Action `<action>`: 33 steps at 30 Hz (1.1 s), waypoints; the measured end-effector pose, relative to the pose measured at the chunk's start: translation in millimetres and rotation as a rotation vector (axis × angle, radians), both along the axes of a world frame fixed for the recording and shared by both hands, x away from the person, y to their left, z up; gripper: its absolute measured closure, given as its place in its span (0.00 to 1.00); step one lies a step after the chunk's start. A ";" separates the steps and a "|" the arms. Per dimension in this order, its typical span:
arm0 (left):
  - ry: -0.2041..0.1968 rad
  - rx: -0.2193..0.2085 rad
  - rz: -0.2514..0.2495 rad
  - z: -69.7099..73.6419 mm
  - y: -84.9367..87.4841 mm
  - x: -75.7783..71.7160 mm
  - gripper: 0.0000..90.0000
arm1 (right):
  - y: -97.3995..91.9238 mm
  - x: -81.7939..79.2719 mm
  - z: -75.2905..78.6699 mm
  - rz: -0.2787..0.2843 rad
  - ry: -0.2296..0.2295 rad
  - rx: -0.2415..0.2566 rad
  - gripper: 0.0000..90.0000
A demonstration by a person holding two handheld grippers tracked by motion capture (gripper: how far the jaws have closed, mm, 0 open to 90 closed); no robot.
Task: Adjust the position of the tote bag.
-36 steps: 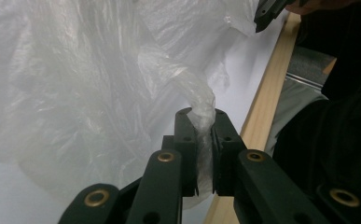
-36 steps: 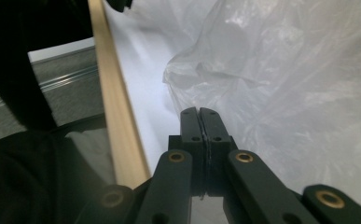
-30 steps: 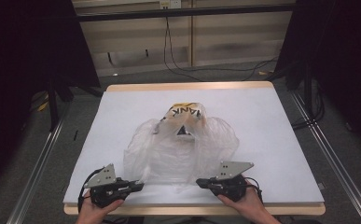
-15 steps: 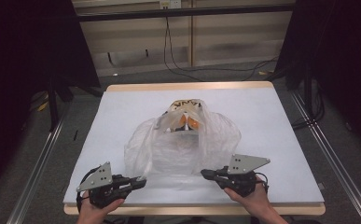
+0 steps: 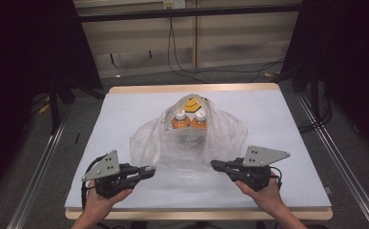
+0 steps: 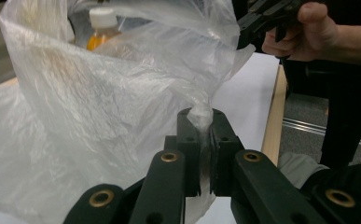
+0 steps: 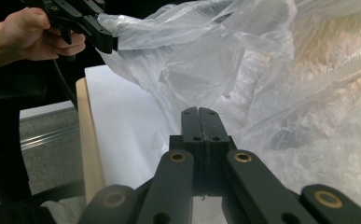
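Clear plastic bag [image 5: 191,138] sitting mid-desk, mouth facing the near edge, pulled up into a loose tent shape. Landmark for everything below: that bag.

Inside the bag, toward its far end: two bottles [image 5: 190,119] with white caps and orange contents, side by side, touching or very nearly. Something yellow and black right behind the bottles at the bag's far tip, too crumpled to read. One bottle also peeking over the film in the left gripper view [image 6: 102,28].

Left tongs [image 5: 148,170] at the bag's near-left corner, clamped down on a pinch of the film. Really clear from the left gripper view: a twisted bit of plastic [image 6: 200,116] squeezed between the two black jaws, with just a narrow gap left for the film.

Right tongs [image 5: 215,165] at the bag's near-right corner, tips right against the bag's edge. In the right gripper view the jaws [image 7: 200,122] pressed fully together, barely a seam between them. Film bunched just beyond the tips, but can't tell from there how much plastic is actually caught. From the left gripper view, though, the right tongs [image 6: 243,35] sitting right at the bag's rim with the film drawn tight up to them, so gripping the edge.

Both hands low at the near side of the bag, left hand [image 5: 103,200] and right hand [image 5: 263,193], with the bag's mouth stretched between the two tongs. White desk [image 5: 292,124] bare around the bag.
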State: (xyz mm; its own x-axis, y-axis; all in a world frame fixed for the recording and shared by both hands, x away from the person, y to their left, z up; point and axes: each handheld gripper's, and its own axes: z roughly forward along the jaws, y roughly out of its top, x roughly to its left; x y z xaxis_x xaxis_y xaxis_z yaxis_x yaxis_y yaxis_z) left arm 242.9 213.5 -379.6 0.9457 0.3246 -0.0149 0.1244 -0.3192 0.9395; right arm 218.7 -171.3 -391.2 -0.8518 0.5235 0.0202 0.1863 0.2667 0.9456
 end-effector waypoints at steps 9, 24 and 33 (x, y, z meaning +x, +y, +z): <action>-0.033 -0.070 0.036 22.2 7.7 18.0 0.95 | -9.4 13.6 25.3 -0.011 -0.038 0.052 1.00; -0.066 -0.140 0.077 47.4 12.5 33.2 0.95 | -30.6 23.8 60.2 -0.055 -0.135 0.109 1.00; -0.078 -0.211 0.087 66.7 14.5 48.9 0.95 | -49.0 30.6 77.0 -0.096 -0.172 0.198 1.00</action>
